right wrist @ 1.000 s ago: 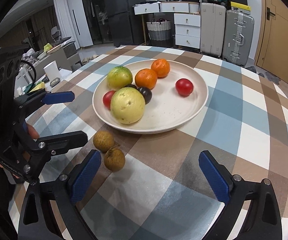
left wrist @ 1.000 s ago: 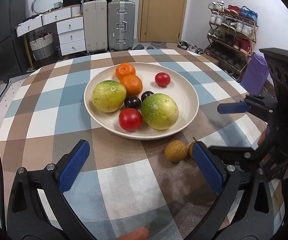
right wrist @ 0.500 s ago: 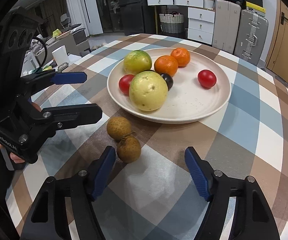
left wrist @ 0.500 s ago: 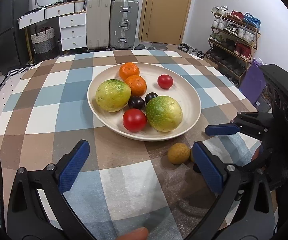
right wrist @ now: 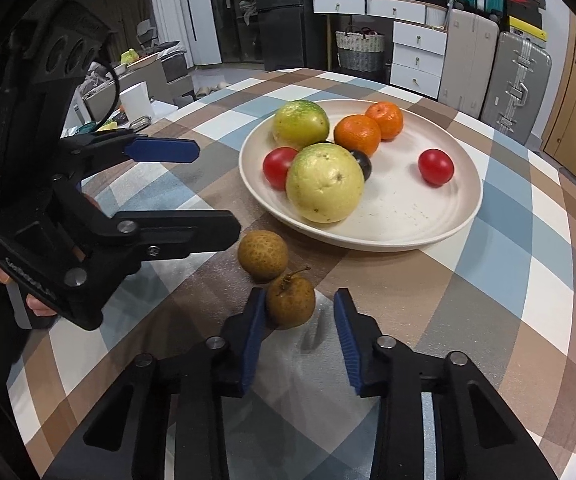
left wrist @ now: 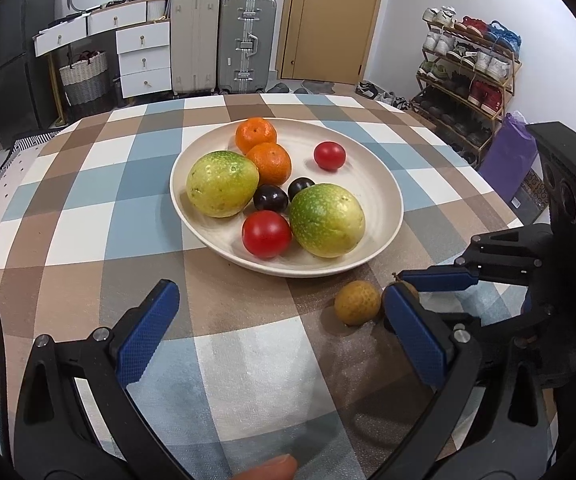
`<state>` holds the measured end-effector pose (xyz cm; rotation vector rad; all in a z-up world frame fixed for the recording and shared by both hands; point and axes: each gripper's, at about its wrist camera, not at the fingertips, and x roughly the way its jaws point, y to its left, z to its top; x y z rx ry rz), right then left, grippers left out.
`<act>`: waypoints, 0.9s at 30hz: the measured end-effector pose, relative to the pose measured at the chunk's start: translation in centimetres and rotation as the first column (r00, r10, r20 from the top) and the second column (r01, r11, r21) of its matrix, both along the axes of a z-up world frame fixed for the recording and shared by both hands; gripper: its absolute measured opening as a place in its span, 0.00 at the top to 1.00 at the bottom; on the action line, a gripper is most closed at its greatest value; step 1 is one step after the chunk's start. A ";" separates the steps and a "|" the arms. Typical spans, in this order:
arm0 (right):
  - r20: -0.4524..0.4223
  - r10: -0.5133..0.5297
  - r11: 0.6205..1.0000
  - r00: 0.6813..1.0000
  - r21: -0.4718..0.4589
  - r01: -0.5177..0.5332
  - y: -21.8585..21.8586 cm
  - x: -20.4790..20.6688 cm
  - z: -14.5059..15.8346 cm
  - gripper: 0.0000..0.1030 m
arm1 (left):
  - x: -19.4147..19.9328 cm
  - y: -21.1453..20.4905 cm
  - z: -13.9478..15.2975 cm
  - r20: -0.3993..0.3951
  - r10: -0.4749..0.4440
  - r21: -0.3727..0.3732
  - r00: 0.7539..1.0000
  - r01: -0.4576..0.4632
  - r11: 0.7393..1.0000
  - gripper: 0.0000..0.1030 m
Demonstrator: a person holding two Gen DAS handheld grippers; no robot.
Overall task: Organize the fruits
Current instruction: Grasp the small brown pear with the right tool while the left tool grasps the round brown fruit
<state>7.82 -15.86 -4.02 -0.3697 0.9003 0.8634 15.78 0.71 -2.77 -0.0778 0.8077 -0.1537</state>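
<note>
Our right gripper (right wrist: 301, 304) sits low in the centre of its own view, jaws closing around a stemmed longan (right wrist: 289, 300). The left pad (right wrist: 256, 320) touches the fruit; the right pad stands just clear of it. A second longan (right wrist: 262, 255) lies just above the first, touching or nearly so, and below the plate (right wrist: 463, 216).

Our left gripper (left wrist: 282, 300) hangs wide apart and empty over bare checked cloth (left wrist: 248, 380) at the bottom of its view. Seen from the right wrist, it fills the left side of the frame, with its lower finger ending just left of the second longan.

On the plate we count two green-yellow fruits (left wrist: 222, 184), two oranges (left wrist: 268, 162), two tomatoes (left wrist: 266, 234) and two dark plums (left wrist: 270, 199). All but one tomato crowd its left and near side, and the right half lies open.

The cloth is free to the right of the longans and along the lower edge of both views. The table's far edge (left wrist: 248, 98) runs across the upper third of the left view. Beyond it stand suitcases (left wrist: 248, 44), a door (left wrist: 327, 20) and a shoe rack (left wrist: 471, 68).

Raised lettering on the left gripper's body and the labels on the boxes above the suitcases are too small for us to read.
</note>
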 end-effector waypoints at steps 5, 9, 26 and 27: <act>-0.002 0.000 1.000 1.000 0.012 0.000 -0.1 0.0 0.0 0.75 | 0.1 0.0 -0.1 0.002 0.000 -0.004 1.000 0.000 1.000 0.00; 0.021 -0.029 0.999 0.999 0.036 0.028 -0.8 0.3 0.8 0.75 | 0.2 0.0 -0.3 -0.017 -0.006 -0.010 1.000 0.006 1.000 0.00; 0.035 -0.137 0.989 0.990 0.062 0.135 -2.2 2.1 1.4 0.75 | 0.6 -2.7 -1.8 -0.100 -0.128 -0.045 0.987 0.124 0.991 0.31; 0.035 -0.137 0.989 0.990 0.060 0.135 -2.2 2.1 1.4 0.75 | 0.6 -2.9 -1.9 -0.100 -0.132 -0.043 0.986 0.129 0.991 0.32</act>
